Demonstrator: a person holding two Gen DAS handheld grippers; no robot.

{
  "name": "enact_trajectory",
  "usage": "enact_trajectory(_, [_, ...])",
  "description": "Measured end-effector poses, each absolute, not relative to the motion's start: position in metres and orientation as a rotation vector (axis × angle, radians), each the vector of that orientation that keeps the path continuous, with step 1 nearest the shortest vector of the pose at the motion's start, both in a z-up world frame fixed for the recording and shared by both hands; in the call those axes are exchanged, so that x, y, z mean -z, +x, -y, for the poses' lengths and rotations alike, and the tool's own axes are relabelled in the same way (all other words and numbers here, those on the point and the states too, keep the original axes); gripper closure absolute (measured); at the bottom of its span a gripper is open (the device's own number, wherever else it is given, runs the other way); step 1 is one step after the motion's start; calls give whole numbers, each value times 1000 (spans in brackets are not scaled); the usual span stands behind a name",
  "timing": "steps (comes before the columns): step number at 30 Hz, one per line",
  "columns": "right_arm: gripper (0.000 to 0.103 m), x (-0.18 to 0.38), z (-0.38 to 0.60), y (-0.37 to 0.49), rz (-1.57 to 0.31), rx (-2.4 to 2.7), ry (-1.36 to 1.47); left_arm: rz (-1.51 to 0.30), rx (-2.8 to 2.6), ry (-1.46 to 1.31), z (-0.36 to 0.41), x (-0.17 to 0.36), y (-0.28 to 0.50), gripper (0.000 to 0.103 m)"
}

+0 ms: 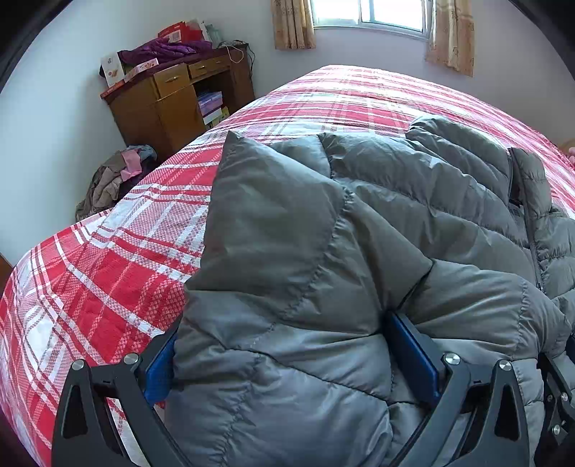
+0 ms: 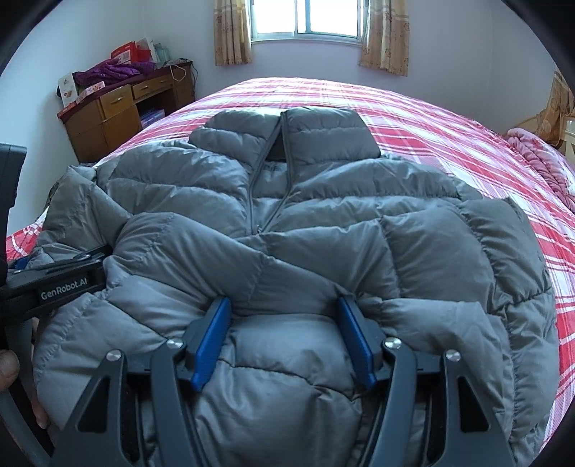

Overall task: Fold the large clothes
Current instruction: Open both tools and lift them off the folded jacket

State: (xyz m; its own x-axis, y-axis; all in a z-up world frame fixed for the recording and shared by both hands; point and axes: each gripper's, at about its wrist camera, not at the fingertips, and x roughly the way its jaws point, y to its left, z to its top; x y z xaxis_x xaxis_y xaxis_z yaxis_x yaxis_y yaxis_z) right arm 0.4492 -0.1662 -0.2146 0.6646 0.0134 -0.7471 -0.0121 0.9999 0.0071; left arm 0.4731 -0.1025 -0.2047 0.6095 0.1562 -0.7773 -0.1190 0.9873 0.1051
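A grey quilted puffer jacket is spread front-up on a bed covered with a red and white plaid bedspread. Its collar is seen at the far end, and the zip is undone partway down the chest. A sleeve is folded across the front.

The near hem of the jacket is gathered between the 2 blue-padded fingers of the right gripper; the fingers are held partly apart and the padded fabric is clamped between them. In the left wrist view, a thick fold of the same jacket is bunched between the blue pads of the left gripper, whose fingers are spread wide and pressed against the fabric on both sides. The left gripper is also seen at the left edge of the right wrist view, just beside the jacket.

Beyond the bed, a brown wooden desk is stood against the wall, with a purple garment and boxes piled on it. A heap of clothes is left on the floor beside it. A window with patterned beige curtains is set in the far wall.
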Motion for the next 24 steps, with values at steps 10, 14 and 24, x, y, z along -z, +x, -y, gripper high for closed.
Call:
enact_trajectory(10, [29, 211, 163, 455, -886, -67, -32, -962, -103, 24, 91, 170, 468, 1])
enact_trajectory(14, [28, 200, 169, 461, -944, -155, -34, -874, -27, -8, 95, 127, 472, 1])
enact_trajectory(24, [7, 135, 247, 570, -883, 4, 236, -953, -8, -53, 164, 109, 614, 1])
